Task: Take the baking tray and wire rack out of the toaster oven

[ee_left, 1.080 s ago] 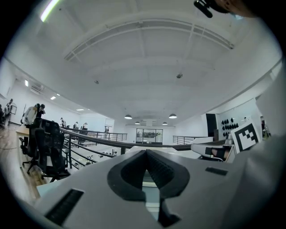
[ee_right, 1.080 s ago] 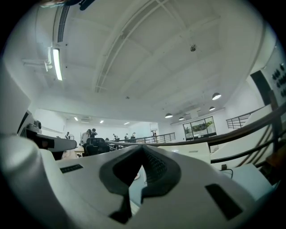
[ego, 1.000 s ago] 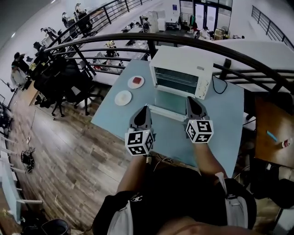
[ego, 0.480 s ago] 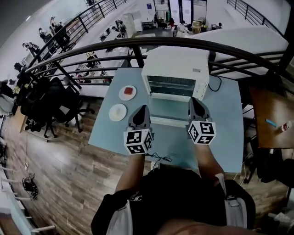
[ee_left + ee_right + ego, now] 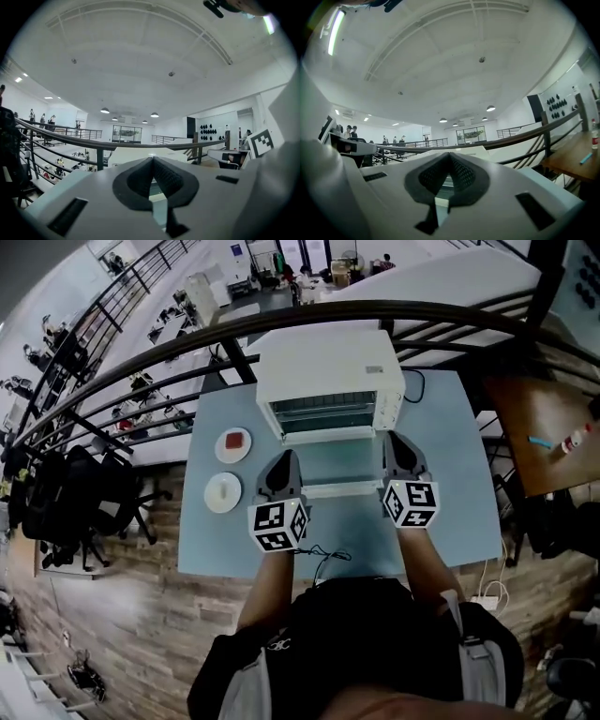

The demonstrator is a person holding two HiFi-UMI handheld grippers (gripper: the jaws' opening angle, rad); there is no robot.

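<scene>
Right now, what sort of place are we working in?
Probably a mezzanine over an open-plan office or lab: a dark railing runs behind the blue table, with desks and people below.

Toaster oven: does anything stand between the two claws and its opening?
Nothing visible does. The door is folded down flat, with the left claw and the right claw at either side of it, and the toaster oven stands open. Two plates sit off to the left.

Toaster oven (image 5: 323,367) mouth open beyond lowered door (image 5: 342,467)
</scene>
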